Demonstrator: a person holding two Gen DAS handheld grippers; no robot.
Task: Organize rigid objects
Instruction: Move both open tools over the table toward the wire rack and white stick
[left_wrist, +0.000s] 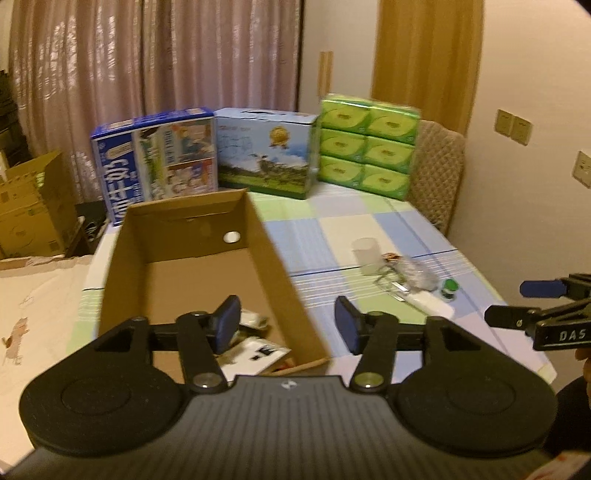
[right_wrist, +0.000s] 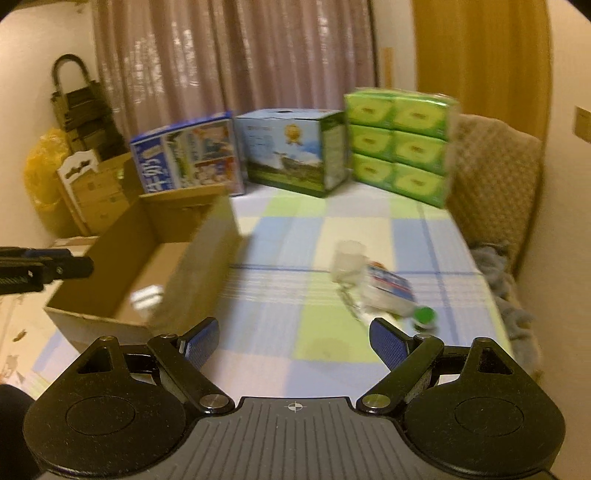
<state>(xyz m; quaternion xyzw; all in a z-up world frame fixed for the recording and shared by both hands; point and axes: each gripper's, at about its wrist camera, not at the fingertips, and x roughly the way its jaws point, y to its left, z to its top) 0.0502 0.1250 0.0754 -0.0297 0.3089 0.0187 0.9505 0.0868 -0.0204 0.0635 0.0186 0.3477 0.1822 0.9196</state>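
An open cardboard box (left_wrist: 125, 266) stands on the left of the checked tablecloth, with white packets and a printed card (left_wrist: 258, 352) lying at its near end. My left gripper (left_wrist: 288, 326) hovers open over the box's near right wall, nothing between its blue pads. To the right lie a translucent cup (left_wrist: 365, 254), a clear packet (right_wrist: 388, 286), a metal clip (right_wrist: 347, 295) and a small green-capped bottle (right_wrist: 423, 315). My right gripper (right_wrist: 294, 343) is open and empty above the cloth, just short of the bottle. The box (right_wrist: 207, 251) is to its left.
A blue carton (left_wrist: 155, 162), a landscape-printed carton (left_wrist: 266, 155) and a stack of green tissue packs (left_wrist: 367, 144) line the table's far edge. A padded chair (left_wrist: 436, 173) stands at the far right. Cardboard boxes (left_wrist: 33, 206) sit beyond the table's left side.
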